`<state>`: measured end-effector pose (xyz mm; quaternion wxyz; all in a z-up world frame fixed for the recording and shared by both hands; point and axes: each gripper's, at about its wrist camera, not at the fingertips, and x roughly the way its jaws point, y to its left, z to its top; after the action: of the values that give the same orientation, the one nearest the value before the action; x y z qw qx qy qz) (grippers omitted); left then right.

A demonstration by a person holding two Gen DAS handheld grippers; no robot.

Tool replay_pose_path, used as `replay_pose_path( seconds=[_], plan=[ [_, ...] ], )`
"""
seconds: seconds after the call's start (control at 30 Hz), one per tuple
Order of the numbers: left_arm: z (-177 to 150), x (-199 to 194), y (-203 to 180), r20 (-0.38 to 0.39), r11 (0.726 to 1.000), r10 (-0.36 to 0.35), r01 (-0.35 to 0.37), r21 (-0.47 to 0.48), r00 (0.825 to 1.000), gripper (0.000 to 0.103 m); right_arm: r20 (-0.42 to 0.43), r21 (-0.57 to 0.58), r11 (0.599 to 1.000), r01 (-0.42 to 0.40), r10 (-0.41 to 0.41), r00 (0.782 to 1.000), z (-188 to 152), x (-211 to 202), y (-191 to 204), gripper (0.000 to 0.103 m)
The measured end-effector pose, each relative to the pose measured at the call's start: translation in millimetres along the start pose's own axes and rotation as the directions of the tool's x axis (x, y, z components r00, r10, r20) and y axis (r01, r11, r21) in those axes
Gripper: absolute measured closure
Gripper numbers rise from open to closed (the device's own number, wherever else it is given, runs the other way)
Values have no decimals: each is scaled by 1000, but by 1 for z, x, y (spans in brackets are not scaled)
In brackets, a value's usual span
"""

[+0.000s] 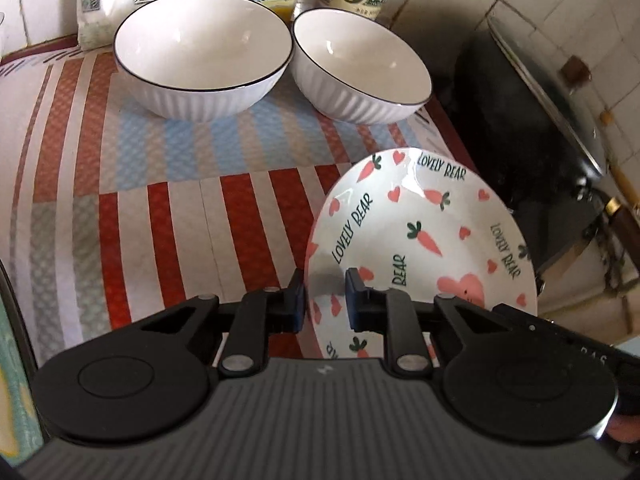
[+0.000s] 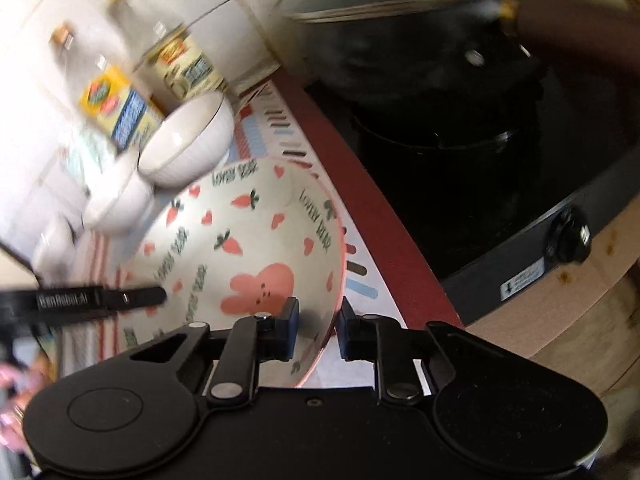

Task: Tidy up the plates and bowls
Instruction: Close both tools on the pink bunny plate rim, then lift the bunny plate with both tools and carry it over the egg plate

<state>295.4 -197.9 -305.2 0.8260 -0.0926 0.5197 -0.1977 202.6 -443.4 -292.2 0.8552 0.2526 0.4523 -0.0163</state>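
Both claws clamped on the carrot-print plate's rim

Left wrist view: left claw (image 1: 325, 300) pinches the plate (image 1: 424, 240) at its 8 o'clock edge, two white bowls (image 1: 204, 56) at 12 on the striped worktop (image 1: 160, 208). Right wrist view: right claw (image 2: 319, 328) grips the plate's (image 2: 248, 240) 5 o'clock rim.

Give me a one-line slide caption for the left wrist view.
Left gripper clamps the rim of a carrot-print plate, with two white bowls behind on a striped mat.

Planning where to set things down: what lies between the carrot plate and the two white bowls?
Left wrist view: only bare striped mat between the carrot plate and the white bowls.
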Motion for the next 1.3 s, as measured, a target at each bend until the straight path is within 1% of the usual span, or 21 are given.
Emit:
replay_pose_path(
  seconds=[0.1, 0.23, 0.3, 0.4, 0.43, 0.5, 0.6, 0.67, 0.73, 0.83, 0.9, 0.97, 1.07, 1.13, 1.3],
  plan=[
    [-2, 0, -6, 15, 998, 25, -25, 50, 1000, 84, 17, 52, 998, -36, 35, 999, -1, 1, -8, 85],
    [0, -1, -12, -3, 995, 67, -67, 78, 998, 83, -8, 73, 997, -17, 17, 1000, 3, 2, -5, 85],
    [-2, -4, -13, -1, 993, 76, -76, 89, 997, 83, -8, 61, 998, -11, 12, 1000, 5, 2, -3, 85],
    [-1, -11, -14, -39, 996, 78, -77, 46, 996, 83, -3, 42, 999, -17, 18, 1000, 8, -4, -3, 86],
    [-1, -13, -16, -39, 996, 81, -79, 52, 996, 83, -3, 26, 1000, -14, 14, 1000, 9, -6, -1, 86],
    [-5, -20, -23, -22, 992, 92, -90, 90, 996, 83, -10, 10, 1000, -8, 8, 1000, 11, -11, 1, 86],
    [-9, -32, -29, -12, 988, 91, -88, 126, 996, 84, -8, 15, 1000, -7, 8, 1000, 11, -17, 0, 86],
    [-12, -40, -31, 1, 987, 90, -89, 134, 996, 83, -1, 13, 1000, -6, 6, 1000, 10, -22, 1, 86],
    [-15, -47, -30, 4, 988, 88, -88, 125, 996, 84, 8, -13, 1000, -13, 13, 1000, 7, -29, 4, 86],
    [-19, -63, -29, 14, 987, 85, -86, 135, 996, 84, -2, -17, 1000, -15, 15, 1000, 5, -38, 10, 86],
    [-20, -76, -25, 1, 990, 79, -79, 115, 997, 83, -3, -39, 999, -17, 17, 1000, 4, -46, 19, 86],
    [-20, -92, -17, -18, 997, 57, -55, 56, 998, 84, -7, -60, 998, -19, 19, 1000, 5, -56, 32, 86],
    [-23, -121, -8, 10, 999, 43, -43, 25, 999, 84, 2, -117, 993, -34, 34, 999, 6, -73, 55, 86],
    [-24, -137, 0, 23, 999, 34, -34, -13, 999, 84, 3, -162, 986, -39, 40, 999, 9, -83, 71, 86],
    [-30, -177, 23, 68, 997, 38, -33, -75, 997, 84, -6, -247, 967, -68, 68, 998, 14, -100, 111, 86]
  ],
)
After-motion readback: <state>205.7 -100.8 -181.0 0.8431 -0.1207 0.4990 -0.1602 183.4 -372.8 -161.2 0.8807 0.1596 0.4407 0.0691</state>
